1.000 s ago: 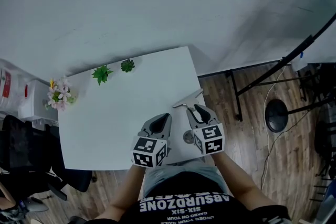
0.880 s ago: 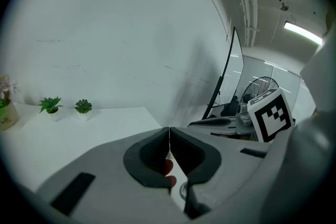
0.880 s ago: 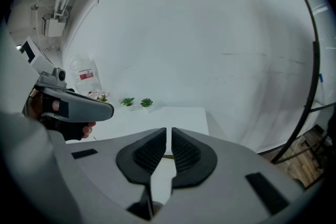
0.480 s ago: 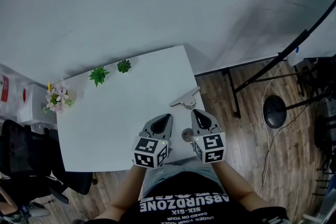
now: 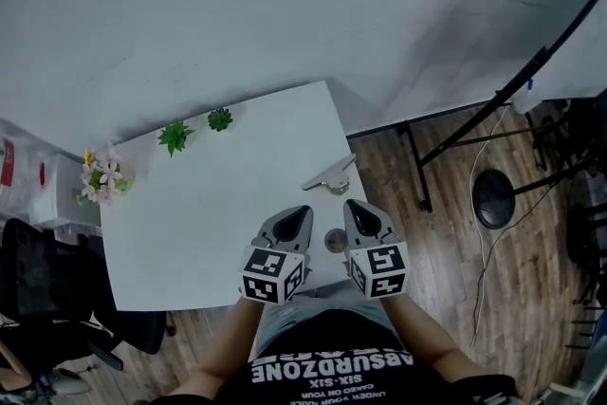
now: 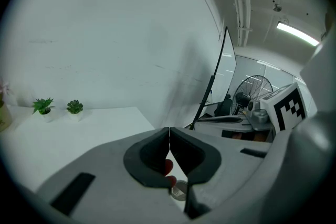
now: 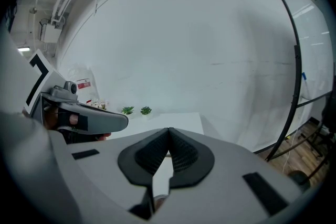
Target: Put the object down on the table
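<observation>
potted plants (image 5: 174,137) line the table's (image 5: 190,223) far edge, a metal piece (image 5: 332,177) lies at its right edge, and left gripper (image 5: 298,213) and right gripper (image 5: 355,207) have jaws together, empty.

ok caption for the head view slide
Left hand-held gripper and right hand-held gripper shut above the white table, metal object lying ahead

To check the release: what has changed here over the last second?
The right gripper drew back from the metal piece toward the person; its jaws, apart before, are now shut on nothing. The piece lies free at the table edge. The left gripper stayed shut and in place.
</observation>
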A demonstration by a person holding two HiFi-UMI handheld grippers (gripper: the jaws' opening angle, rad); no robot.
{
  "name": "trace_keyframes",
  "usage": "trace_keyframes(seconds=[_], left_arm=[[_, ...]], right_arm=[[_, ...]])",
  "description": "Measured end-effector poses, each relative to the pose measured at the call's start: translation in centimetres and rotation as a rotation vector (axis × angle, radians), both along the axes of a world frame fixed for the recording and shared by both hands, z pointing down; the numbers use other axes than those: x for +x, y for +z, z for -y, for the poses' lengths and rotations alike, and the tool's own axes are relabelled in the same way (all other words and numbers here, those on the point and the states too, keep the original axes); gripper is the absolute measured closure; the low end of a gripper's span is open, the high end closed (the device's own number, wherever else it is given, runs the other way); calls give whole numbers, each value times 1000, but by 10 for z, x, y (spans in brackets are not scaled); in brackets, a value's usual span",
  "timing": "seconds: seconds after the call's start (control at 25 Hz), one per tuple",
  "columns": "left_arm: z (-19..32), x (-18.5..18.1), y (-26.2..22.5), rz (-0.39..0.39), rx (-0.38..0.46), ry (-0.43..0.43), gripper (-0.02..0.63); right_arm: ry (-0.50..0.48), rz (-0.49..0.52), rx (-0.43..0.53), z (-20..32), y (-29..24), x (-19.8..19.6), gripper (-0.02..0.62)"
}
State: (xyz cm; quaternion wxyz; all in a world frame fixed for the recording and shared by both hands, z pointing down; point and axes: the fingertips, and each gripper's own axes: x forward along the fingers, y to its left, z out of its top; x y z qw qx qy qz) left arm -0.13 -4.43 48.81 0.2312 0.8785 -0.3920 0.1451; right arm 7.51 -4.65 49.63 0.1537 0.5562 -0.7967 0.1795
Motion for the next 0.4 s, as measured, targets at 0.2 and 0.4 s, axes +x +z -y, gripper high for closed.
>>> trace_keyframes(seconds=[0.2,0.4], left_arm=[[-5,4,0,-1,2,10,609],[-8,9,0,3,6,17,608]], right_arm=[[-2,3,4,-5,-3,-1,597],[-18,-7,17,-8,-5,1,597]])
